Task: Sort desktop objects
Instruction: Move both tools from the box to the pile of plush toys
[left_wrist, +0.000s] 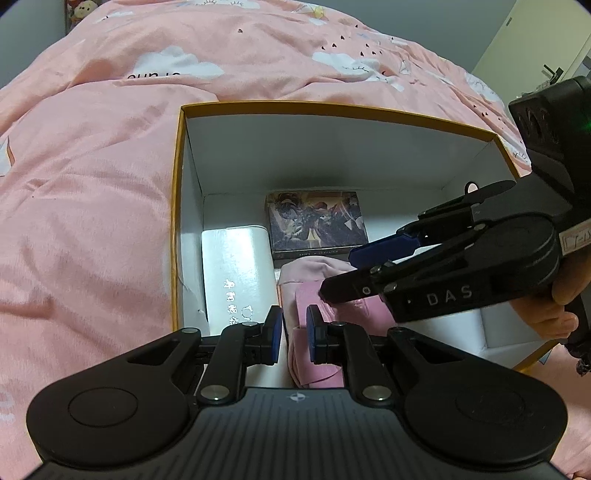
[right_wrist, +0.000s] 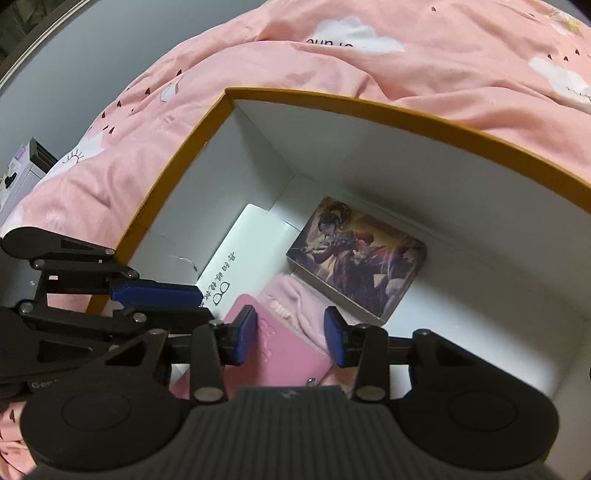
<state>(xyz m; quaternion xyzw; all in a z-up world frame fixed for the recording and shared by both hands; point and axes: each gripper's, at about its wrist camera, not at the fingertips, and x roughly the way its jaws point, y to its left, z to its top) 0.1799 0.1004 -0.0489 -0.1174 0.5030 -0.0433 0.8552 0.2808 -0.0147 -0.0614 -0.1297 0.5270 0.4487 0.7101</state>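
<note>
An open cardboard box with an orange rim (left_wrist: 177, 206) (right_wrist: 369, 107) sits on a pink bedspread. Inside lie a white glasses case (left_wrist: 236, 273) (right_wrist: 251, 254), an illustrated card box (left_wrist: 317, 221) (right_wrist: 358, 254), a pink cloth (left_wrist: 314, 267) (right_wrist: 295, 299) and a flat pink item (left_wrist: 332, 317) (right_wrist: 291, 354). My left gripper (left_wrist: 294, 334) hangs over the box's near edge, its pads a small gap apart above the pink item's edge. My right gripper (right_wrist: 291, 339) is open over the pink item; in the left wrist view (left_wrist: 343, 273) it reaches in from the right.
The pink bedspread with white clouds (left_wrist: 92, 184) (right_wrist: 443, 44) surrounds the box. A grey wall and a doorway (left_wrist: 546, 44) lie beyond the bed. A white appliance (right_wrist: 22, 173) stands past the bed's edge.
</note>
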